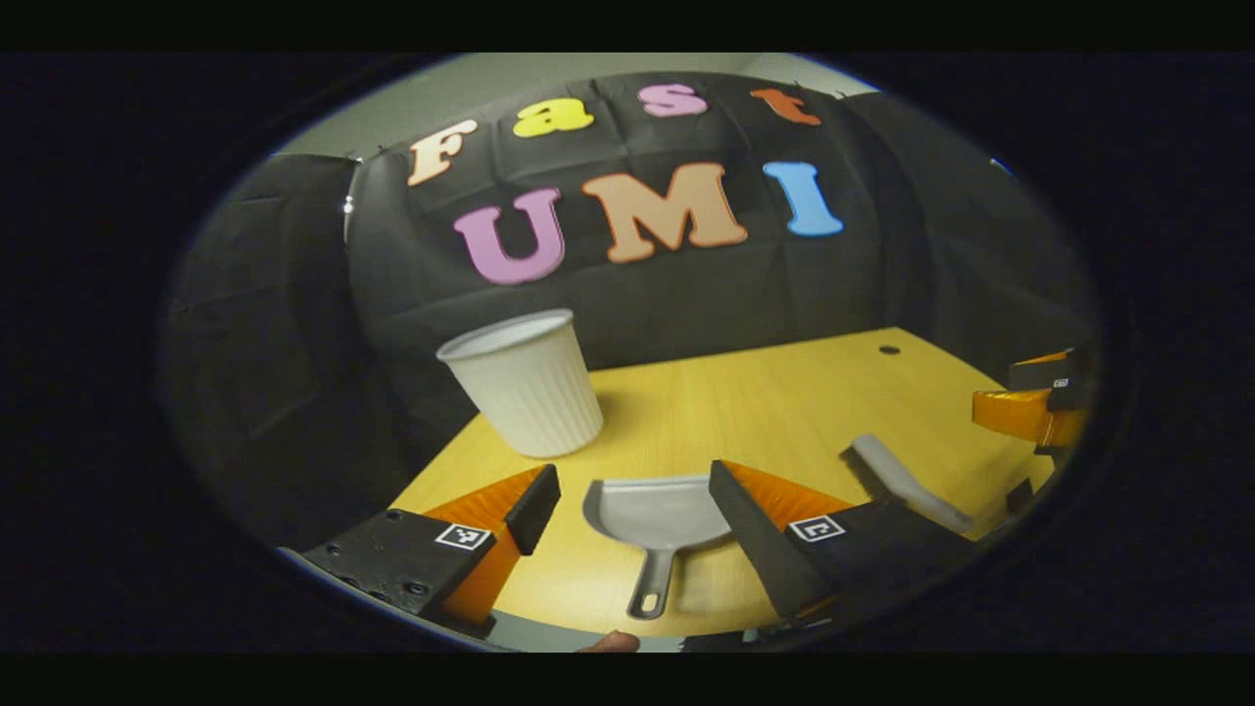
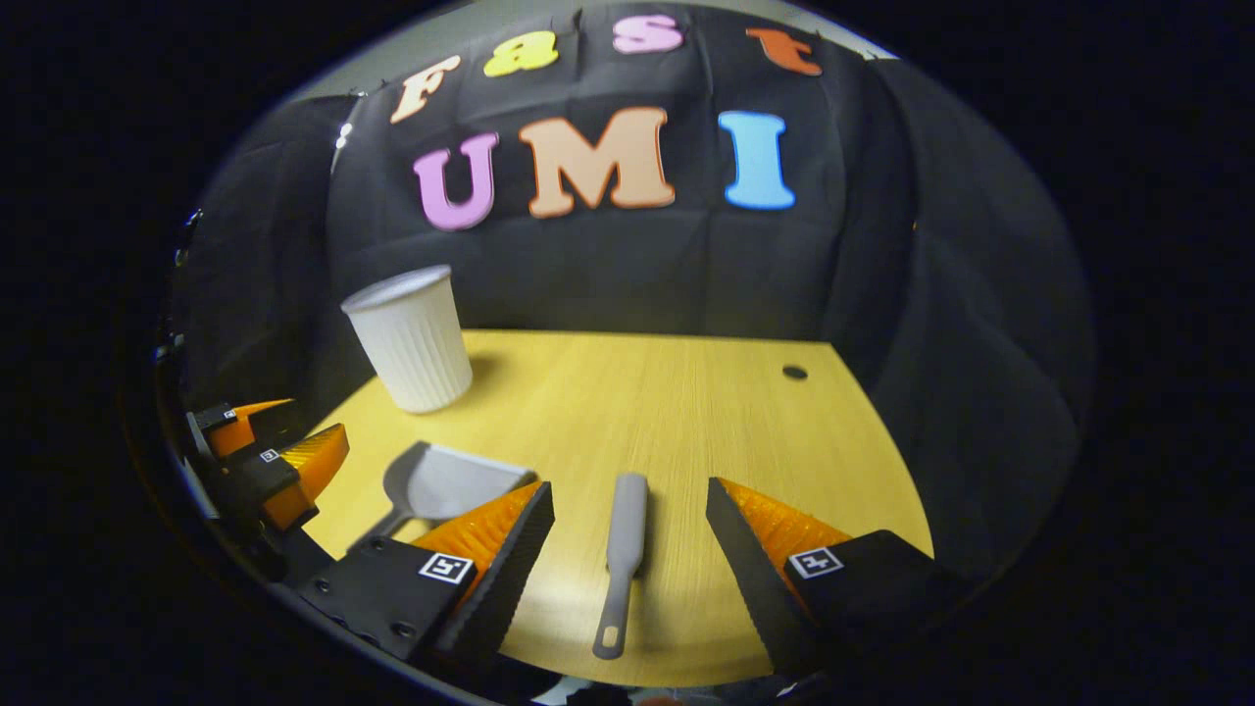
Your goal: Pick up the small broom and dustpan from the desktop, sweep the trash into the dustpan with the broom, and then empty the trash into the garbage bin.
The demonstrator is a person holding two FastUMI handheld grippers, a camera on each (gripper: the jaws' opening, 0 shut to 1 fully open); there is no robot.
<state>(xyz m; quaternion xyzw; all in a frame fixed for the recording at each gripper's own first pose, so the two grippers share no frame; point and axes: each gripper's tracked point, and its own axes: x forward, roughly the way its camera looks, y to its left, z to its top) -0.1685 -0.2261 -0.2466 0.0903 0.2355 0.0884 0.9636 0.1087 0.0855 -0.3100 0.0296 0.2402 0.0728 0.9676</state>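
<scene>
A grey dustpan (image 1: 655,512) lies flat on the wooden desk (image 1: 745,402), handle toward me, between the fingers of my open left gripper (image 1: 632,490). The small grey broom (image 1: 902,479) lies to its right, partly behind my right finger. In the right gripper view the broom (image 2: 624,549) lies lengthwise between the fingers of my open right gripper (image 2: 627,510), handle toward me. The dustpan (image 2: 441,485) sits left of it, and the left gripper (image 2: 284,471) hovers at the far left. A white ribbed bin (image 1: 525,382) (image 2: 410,338) stands upright at the desk's back left.
Black cloth walls enclose the desk on the back and sides. A small dark hole (image 2: 795,373) marks the desk's back right. The right gripper (image 1: 1039,402) shows at the right edge of the left gripper view. The near desk edge runs just below both grippers.
</scene>
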